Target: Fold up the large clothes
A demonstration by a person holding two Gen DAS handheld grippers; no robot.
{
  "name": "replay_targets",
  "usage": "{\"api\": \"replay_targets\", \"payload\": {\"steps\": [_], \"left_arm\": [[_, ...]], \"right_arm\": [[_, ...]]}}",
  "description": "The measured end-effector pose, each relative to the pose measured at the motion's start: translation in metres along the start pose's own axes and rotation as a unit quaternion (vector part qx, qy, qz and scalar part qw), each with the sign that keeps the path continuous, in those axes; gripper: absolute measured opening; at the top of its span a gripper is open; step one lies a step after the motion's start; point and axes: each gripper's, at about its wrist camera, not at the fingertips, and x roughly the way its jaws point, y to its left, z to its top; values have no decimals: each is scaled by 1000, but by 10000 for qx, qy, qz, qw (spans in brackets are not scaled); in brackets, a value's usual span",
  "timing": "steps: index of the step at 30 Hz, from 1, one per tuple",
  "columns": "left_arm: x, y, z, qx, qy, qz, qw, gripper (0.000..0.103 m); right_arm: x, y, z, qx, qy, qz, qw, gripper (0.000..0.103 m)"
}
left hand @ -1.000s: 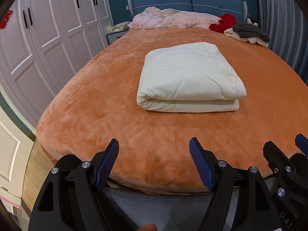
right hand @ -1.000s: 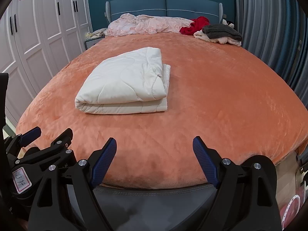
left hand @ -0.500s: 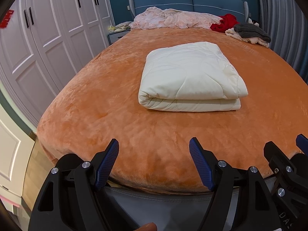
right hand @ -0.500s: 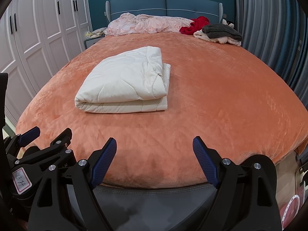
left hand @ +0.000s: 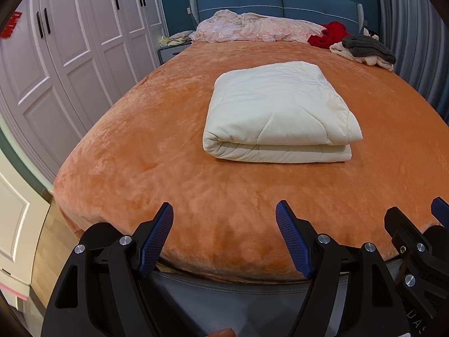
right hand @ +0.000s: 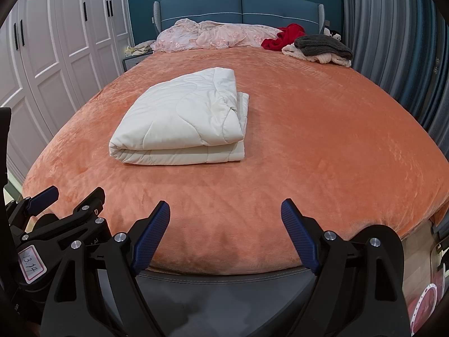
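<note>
Cream quilt (left hand: 277, 115) lying folded in compact stack on orange bed (left hand: 140, 168), at 12 o'clock from left claw (left hand: 224, 236), 11 o'clock from right claw (right hand: 226, 234). Both claws hanging wide open, empty, at foot edge, well apart from quilt. Fold looking finished. If tidying: pinching loose right-side layers, squaring edges, pressing flat without dragging stack.

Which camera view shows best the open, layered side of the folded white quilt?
The right wrist view: the folded white quilt shows its stacked layers on the right side. In the left wrist view that side of the quilt is turned away; mainly the top and front fold show.
</note>
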Motion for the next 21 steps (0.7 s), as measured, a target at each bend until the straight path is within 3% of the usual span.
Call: {"api": "replay_targets", "payload": {"steps": [21], "left_arm": [[-2,-1,-2,-53,-8,10,10000,73]], "right_arm": [[1,0,-2,17,-3,9,10000,79]]}}
